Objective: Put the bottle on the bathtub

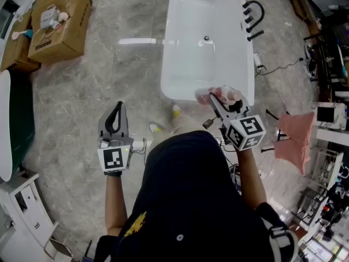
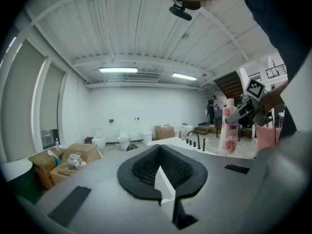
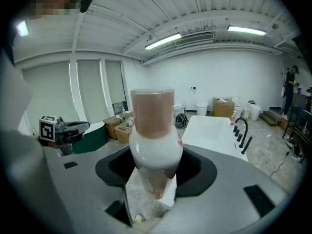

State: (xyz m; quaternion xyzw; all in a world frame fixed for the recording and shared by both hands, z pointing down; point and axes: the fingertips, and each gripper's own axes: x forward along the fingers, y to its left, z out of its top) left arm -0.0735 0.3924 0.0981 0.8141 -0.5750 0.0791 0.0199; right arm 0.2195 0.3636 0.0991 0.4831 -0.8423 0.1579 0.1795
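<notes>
A white-and-pink bottle (image 1: 224, 95) with a pink cap is clamped in my right gripper (image 1: 216, 100), close above the near rim of the white bathtub (image 1: 166, 59). In the right gripper view the bottle (image 3: 153, 135) fills the space between the jaws, cap end away from the camera, with the bathtub (image 3: 214, 130) beyond it. My left gripper (image 1: 115, 112) hangs over the marble floor left of the tub, jaws together and holding nothing. From the left gripper view (image 2: 159, 152) the bottle (image 2: 228, 126) shows upright at the right.
Black faucet fittings (image 1: 253, 18) stand on the tub's right rim. Cardboard boxes (image 1: 57, 21) sit at the far left, beside a dark green tub (image 1: 19, 119). A pink cloth (image 1: 297, 141) and cables (image 1: 278, 67) lie to the right. A white cabinet (image 1: 22, 206) stands near left.
</notes>
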